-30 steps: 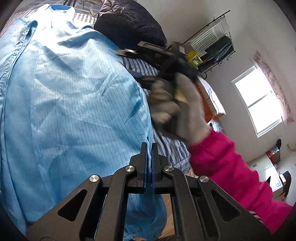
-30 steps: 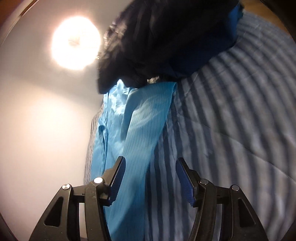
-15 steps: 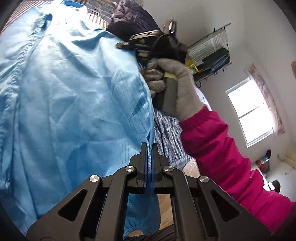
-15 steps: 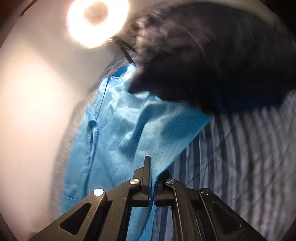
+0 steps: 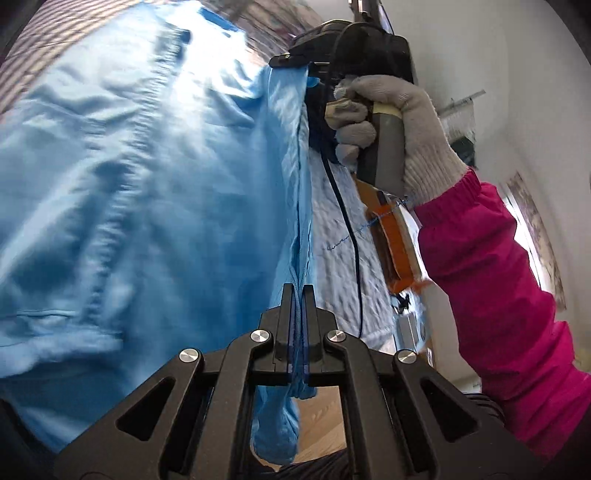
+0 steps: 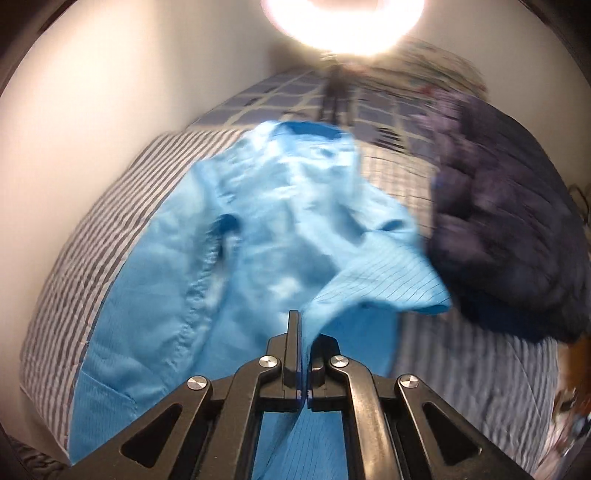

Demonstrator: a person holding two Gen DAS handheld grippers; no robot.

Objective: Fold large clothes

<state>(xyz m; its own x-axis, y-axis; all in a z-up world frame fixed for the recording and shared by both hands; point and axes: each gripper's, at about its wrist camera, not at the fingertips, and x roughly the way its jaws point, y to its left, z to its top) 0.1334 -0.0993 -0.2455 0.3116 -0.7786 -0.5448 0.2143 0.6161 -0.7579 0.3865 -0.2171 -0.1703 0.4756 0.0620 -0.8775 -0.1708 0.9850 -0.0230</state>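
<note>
Left wrist view: my left gripper [image 5: 298, 291] is closed on a doubled edge of the light blue garment [image 5: 147, 206]. The cloth runs up between the two fingers and a bunched end hangs below them, over a patch of wooden floor [image 5: 325, 417]. Beyond the fingertips the pinched edge rises taut to my right gripper [image 5: 291, 62], which holds the same edge higher up. The rest of the garment spreads to the left of the fingers, blurred. My right hand [image 5: 399, 129], in a grey knit glove with a pink sleeve [image 5: 491, 280] behind it, grips the handle of the right tool; a dark cable [image 5: 347, 229] hangs from it over the striped bed sheet [image 5: 340, 229].

Right wrist view: my right gripper [image 6: 301, 325] is clamped shut on a fold of the garment [image 6: 258, 236], which enters the jaws from the right side of the fingertips and also passes beneath the tool. The body of the garment lies ahead of the fingers on the striped bed sheet [image 6: 74, 295], collar at the far end. A dark quilted jacket [image 6: 509, 236] lies to the right, touching the garment's lifted flap. A ring lamp [image 6: 343, 22] glares at the top.
</note>
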